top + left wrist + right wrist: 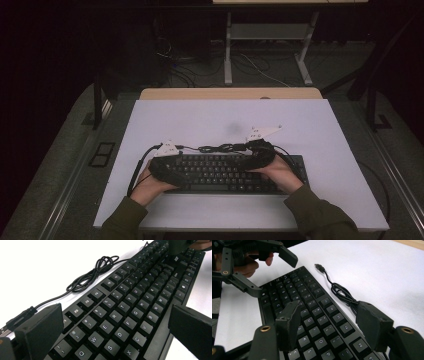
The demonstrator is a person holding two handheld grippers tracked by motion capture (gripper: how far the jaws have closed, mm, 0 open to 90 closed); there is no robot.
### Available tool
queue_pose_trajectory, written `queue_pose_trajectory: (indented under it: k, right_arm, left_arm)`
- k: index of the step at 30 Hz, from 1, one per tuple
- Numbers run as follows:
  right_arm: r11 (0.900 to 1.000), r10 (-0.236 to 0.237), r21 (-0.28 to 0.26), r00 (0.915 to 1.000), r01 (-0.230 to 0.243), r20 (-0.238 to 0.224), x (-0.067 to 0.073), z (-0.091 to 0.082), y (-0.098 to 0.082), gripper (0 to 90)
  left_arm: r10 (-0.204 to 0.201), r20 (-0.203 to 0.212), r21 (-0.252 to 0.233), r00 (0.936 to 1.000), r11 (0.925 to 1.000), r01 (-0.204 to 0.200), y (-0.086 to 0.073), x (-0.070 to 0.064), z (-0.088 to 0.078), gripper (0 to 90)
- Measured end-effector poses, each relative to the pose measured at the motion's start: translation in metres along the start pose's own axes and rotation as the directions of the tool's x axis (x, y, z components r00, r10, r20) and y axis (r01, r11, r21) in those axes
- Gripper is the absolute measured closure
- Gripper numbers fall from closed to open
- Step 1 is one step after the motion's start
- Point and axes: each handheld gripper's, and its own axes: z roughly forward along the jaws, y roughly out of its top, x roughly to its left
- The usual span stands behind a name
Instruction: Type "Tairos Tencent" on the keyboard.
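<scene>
Black keyboard [225, 172] lying flat on the white surface [200, 120], long side toward the person, under both grippers.

Left gripper [167, 167] held over the keyboard's left end, gripped by the left hand [150, 186]. Jaws spread wide in the left gripper view, one over the keyboard's far edge beside the top key row, the other past the near edge over the white surface; letter keys from Q to B lying in the gap between them. No pad pressing on the keyboard there; nothing held.

Right gripper [257, 156] held over the right part of the keyboard, right hand [280, 172] behind it. Jaws partly apart in the right gripper view, the left one hanging just above the letter keys, the right one beyond the keyboard's far edge, above the cable. Keys such as K, L, O and P showing between them. Whether the left pad touches a key: cannot tell. Nothing clamped.

Black cable [220, 148] lying in a loose bundle on the surface just beyond the keyboard's far edge, between the two grippers as seen from the high view. Plug [319, 267] lying free on the surface ahead of the right gripper, near the keyboard's far corner, with the left gripper [268, 271] open above that end.
</scene>
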Motion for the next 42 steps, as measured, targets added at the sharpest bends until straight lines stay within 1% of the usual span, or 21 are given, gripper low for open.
queue_pose_trajectory:
  k: [8, 10, 13, 15, 17, 25, 31, 35, 42]
  right_arm:
    - [1.0, 0.013, -0.003, 0.9999, -0.013, -0.005, -0.001, 0.002, 0.004, 36.5]
    - [1.0, 0.009, 0.0, 0.9999, -0.009, -0.007, -0.001, 0.004, 0.005, 36.7]
    - [1.0, 0.012, -0.003, 0.9999, -0.012, -0.01, -0.001, 0.006, 0.006, 38.7]
    - [1.0, 0.013, -0.003, 0.9998, -0.014, -0.015, -0.001, 0.007, 0.006, 41.8]
    - [1.0, 0.019, 0.002, 0.9997, -0.019, -0.016, -0.001, 0.008, 0.006, 47.2]
    - [0.999, 0.024, 0.023, 0.9994, -0.024, -0.025, -0.003, 0.014, 0.004, 74.8]
    - [0.998, 0.03, 0.056, 0.9984, -0.028, -0.047, -0.002, 0.017, 0.003, 89.1]
    - [0.997, 0.022, 0.076, 0.9978, -0.018, -0.062, -0.001, 0.02, 0.002, 89.2]
    - [0.994, 0.012, 0.105, 0.9975, -0.005, -0.069, 0.001, 0.024, 0.0, 89.2]
  left_arm:
    - [0.0, 0.004, -0.001, 1.0, 1.0, 0.0, 0.0, 0.0, 0.0, 0.0]
    - [-0.001, 0.003, -0.007, 1.0, 1.0, 0.001, 0.0, 0.0, 0.0, 0.0]
    - [0.001, 0.002, -0.009, 1.0, 1.0, -0.001, 0.0, 0.0, -0.001, 0.0]
    - [-0.001, 0.002, -0.011, 1.0, 0.9999, 0.001, 0.0, 0.0, -0.001, 0.0]
    - [0.001, 0.003, -0.011, 1.0, 0.9999, -0.001, 0.0, 0.001, -0.001, 0.0]
    - [-0.002, 0.003, -0.009, 1.0, 1.0, 0.002, 0.0, 0.001, 0.0, 0.0]
    - [-0.001, 0.003, -0.008, 1.0, 1.0, 0.001, 0.0, 0.001, 0.0, 0.0]
    - [0.002, 0.004, -0.007, 1.0, 1.0, -0.002, 0.0, 0.001, 0.0, 0.0]
    - [0.003, 0.004, -0.006, 1.0, 1.0, -0.003, 0.0, 0.001, 0.001, 0.0]
